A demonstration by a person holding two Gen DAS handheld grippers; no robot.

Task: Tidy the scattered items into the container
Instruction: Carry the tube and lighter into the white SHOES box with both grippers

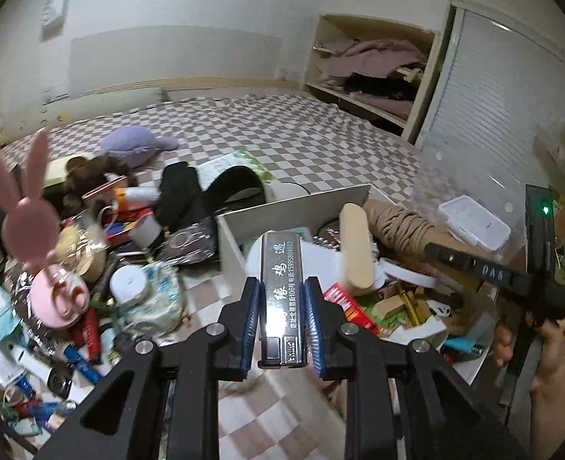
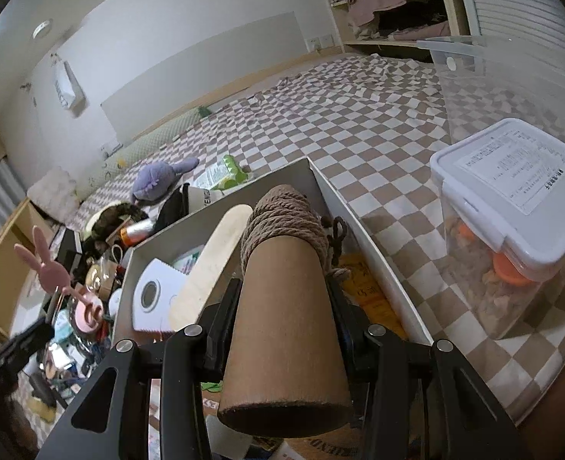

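My left gripper [image 1: 282,299] is shut on a silver metal lighter [image 1: 282,291] with Chinese print, held above the near edge of the white box [image 1: 294,207]. The box holds several items, among them a pale wooden stick [image 1: 355,245]. My right gripper [image 2: 282,306] is shut on a brown cardboard tube wound with twine [image 2: 286,306], held over the same white box [image 2: 359,230]. The tube [image 1: 397,222] and the right gripper's body [image 1: 512,276] also show in the left wrist view, over the box's right side.
Scattered clutter lies left of the box: a pink rabbit-ear fan [image 1: 29,222], a purple plush [image 1: 136,145], a black pouch [image 1: 178,191], tubes and packets. A lidded plastic food box [image 2: 512,230] sits inside a clear bin [image 2: 512,76] at right. All rest on a checkered bedsheet [image 2: 359,115].
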